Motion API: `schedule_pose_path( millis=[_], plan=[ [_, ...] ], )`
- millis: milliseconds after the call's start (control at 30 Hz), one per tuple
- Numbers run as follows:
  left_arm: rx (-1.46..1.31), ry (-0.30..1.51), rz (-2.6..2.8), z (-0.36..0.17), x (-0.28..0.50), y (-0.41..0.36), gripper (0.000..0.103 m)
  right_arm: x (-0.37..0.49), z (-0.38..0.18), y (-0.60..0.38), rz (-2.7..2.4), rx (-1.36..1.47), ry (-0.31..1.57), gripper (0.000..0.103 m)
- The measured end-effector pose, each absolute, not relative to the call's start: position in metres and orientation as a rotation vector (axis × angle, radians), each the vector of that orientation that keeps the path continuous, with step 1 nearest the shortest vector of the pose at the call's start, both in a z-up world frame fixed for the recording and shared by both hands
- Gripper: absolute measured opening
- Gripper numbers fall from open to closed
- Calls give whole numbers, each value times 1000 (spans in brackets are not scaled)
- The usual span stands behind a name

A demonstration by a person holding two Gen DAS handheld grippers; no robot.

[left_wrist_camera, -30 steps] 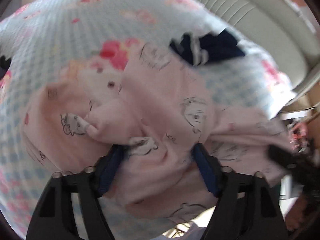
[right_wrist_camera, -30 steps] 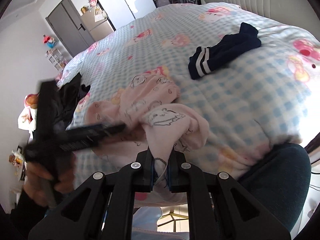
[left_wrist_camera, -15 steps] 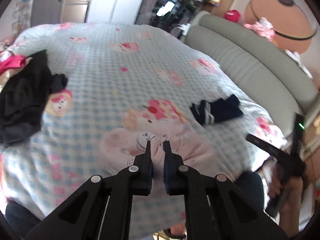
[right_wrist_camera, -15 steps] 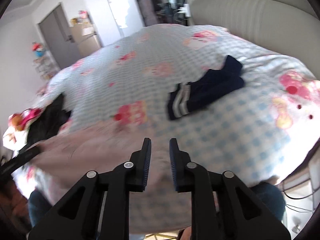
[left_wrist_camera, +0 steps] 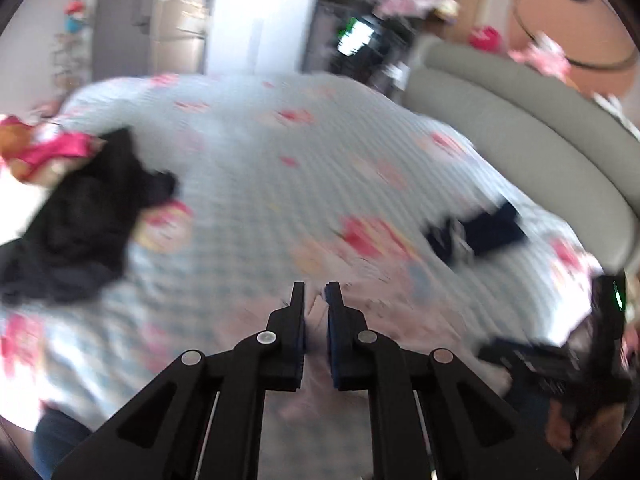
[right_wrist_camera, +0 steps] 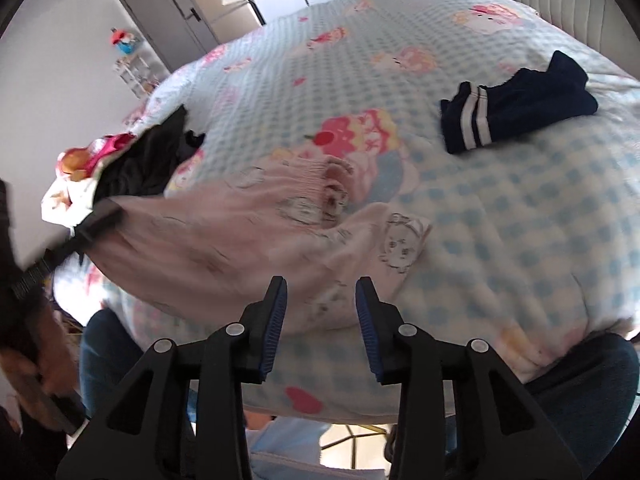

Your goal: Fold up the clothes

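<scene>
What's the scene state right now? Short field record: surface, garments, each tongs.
surface: bed with checked cartoon-print quilt
pink garment: near edge of the bed, one end lifted and pulled taut toward the left tongs
navy garment: folded, white stripes, lying apart on the quilt toward the headboard
black clothes: heap at the far side of the bed
left tongs: shut on pink garment
right tongs: jaws opening, pads clear of the cloth, pink garment below them
</scene>
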State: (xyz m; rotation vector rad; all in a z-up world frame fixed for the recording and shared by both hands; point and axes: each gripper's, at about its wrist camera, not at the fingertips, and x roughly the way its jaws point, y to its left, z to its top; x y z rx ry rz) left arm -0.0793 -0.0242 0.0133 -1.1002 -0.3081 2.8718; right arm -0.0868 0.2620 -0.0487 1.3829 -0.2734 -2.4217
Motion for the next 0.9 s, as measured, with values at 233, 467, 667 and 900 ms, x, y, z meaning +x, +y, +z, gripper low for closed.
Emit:
schedule_pose_path(
  millis=[233,467,667,900],
  plan=[
    [-1282,-293,2915,24,-100,-65,51,-91,-48,254,-2405,1374,-243,45],
    [-1338,-332,2579,-35,-89,-7,55,-117,-84,214,-2310,1482,-216,46],
    [-1629,-62,2652,-102,-92,20,48,-124,-121,200,-2310,1633,-156,52],
    [-1670,-113,2901,-79,-89,-40,47,-126,-99,215,-2384,1538,-187,55]
  ],
)
